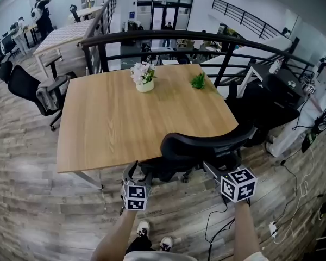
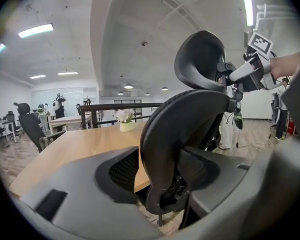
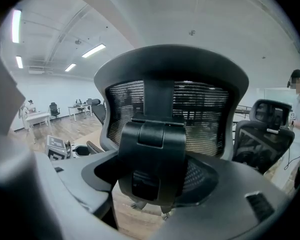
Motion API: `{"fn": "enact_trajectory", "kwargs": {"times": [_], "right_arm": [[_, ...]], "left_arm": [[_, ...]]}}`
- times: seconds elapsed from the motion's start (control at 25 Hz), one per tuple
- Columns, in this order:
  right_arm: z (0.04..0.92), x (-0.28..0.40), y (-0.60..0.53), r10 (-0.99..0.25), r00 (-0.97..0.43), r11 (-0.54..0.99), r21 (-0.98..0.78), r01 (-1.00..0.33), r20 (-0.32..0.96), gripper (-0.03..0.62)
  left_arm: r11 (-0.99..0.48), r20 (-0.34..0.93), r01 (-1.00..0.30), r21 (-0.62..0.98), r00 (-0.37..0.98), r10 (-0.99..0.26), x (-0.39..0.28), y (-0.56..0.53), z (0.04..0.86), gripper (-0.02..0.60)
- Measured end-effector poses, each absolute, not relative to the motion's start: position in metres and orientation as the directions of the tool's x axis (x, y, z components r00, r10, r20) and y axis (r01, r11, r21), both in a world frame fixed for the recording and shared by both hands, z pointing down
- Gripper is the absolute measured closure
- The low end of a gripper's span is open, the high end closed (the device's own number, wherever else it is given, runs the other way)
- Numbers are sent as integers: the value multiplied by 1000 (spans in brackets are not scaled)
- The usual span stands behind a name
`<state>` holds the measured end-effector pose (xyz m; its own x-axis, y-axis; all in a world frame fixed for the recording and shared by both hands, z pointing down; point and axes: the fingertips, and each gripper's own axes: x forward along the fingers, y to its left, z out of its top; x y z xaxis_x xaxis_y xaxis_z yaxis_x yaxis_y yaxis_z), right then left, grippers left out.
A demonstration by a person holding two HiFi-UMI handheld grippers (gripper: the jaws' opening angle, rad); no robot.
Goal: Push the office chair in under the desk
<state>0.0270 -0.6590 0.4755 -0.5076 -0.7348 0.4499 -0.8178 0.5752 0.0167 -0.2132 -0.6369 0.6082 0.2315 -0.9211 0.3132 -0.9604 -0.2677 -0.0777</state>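
Observation:
The black mesh office chair stands at the near edge of the wooden desk, its seat under the top and its backrest just outside. My left gripper is at the chair's left side. It is open, with the backrest's edge between its jaws and a strip of desk showing beside the left pad. My right gripper reaches the back of the chair. Its jaws are shut on the black bracket below the headrest, which fills the gap between them.
A white flower pot and a small green plant sit on the desk's far side. A black railing runs behind it. Other chairs stand at left and right. A person stands far right; cables lie on the floor.

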Motion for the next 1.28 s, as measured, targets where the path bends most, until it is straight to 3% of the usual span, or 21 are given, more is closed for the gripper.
{"fn": "enact_trajectory", "kwargs": {"times": [0.32, 0.8, 1.28], "right_arm": [[479, 23, -663, -732, -515, 581, 11, -814, 446, 263], [476, 41, -644, -800, -425, 499, 75, -864, 423, 240], [436, 65, -580, -825, -444, 475, 5, -880, 350, 244]], "left_arm": [[-259, 290, -963, -75, 227, -930, -213, -642, 610, 311], [-339, 398, -938, -77, 283, -873, -213, -619, 614, 285], [-338, 314, -941, -33, 311, -897, -209, -571, 543, 285]]}}
